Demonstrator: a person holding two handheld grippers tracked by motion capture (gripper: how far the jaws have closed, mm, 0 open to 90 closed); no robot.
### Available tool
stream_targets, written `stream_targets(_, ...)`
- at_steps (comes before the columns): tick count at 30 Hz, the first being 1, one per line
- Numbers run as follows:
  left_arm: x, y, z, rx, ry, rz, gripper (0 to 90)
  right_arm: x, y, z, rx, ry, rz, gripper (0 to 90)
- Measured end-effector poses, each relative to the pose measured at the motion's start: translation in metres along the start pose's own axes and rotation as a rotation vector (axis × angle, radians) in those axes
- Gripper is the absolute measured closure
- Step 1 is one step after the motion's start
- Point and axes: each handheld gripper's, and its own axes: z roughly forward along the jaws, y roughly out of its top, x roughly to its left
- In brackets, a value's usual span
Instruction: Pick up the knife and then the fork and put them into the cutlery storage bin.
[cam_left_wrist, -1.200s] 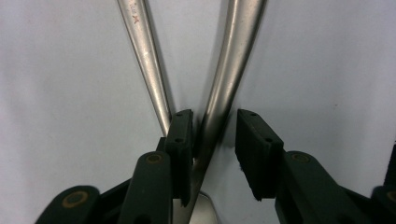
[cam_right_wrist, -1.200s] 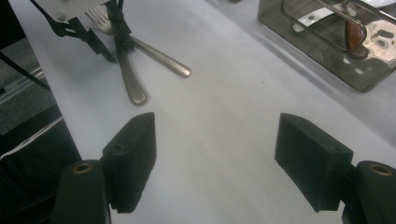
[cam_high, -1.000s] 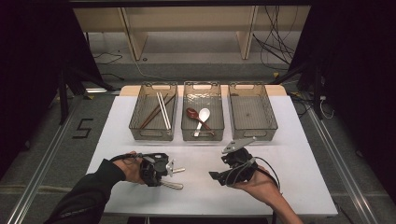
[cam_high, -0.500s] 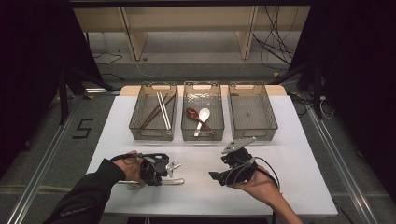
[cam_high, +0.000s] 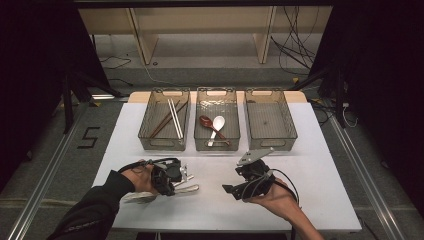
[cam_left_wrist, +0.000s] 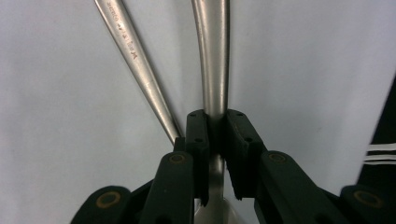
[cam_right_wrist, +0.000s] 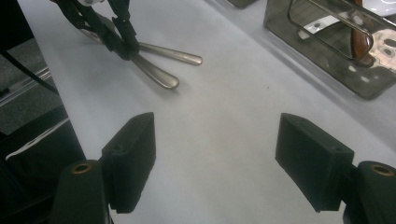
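Left gripper view showed the left gripper (cam_left_wrist: 216, 122) with its two black jaws just closed and pressed against the handle of a silver metal spoon (cam_left_wrist: 213, 60), gripping it from both sides. A second silver metal utensil handle (cam_left_wrist: 135, 60) lay just beside it on the white table (cam_left_wrist: 56, 116), angling away to the left.

Right gripper view had the right gripper (cam_right_wrist: 215, 154) held over bare table, its jaws standing wide apart with nothing between them; farther off lay the two handles, crossing near the left gripper.

High view placed both grippers at the near edge, well apart. Beyond them stood three clear plastic bins (cam_high: 270, 145) in a row: the left held chopsticks (cam_high: 173, 118), the middle a brown spoon (cam_high: 206, 121) and a white spoon (cam_high: 218, 123).
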Motion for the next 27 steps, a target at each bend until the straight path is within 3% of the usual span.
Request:
stream_targets(3,0.0,0.004,-0.007,-0.013,-0.013,-0.03,79.8,0.002,0.0,0.0,-0.01,0.004,-0.01,29.5)
stream_targets(7,0.002,0.007,-0.013,-0.047,-0.068,-0.092,79.8,0.006,0.001,0.001,-0.021,0.002,-0.038,29.5)
stream_targets(12,0.0,0.016,-0.017,-0.058,-0.129,-0.096,79.7,0.017,0.003,0.001,-0.047,0.005,-0.104,29.1)
stream_targets(18,0.001,0.028,-0.022,-0.07,-0.144,-0.114,79.7,0.031,0.004,0.003,-0.063,-0.002,-0.2,28.9)
stream_targets(27,0.0,0.043,-0.032,-0.095,-0.142,-0.111,79.6,0.053,0.003,0.008,-0.071,-0.079,-0.377,29.1)
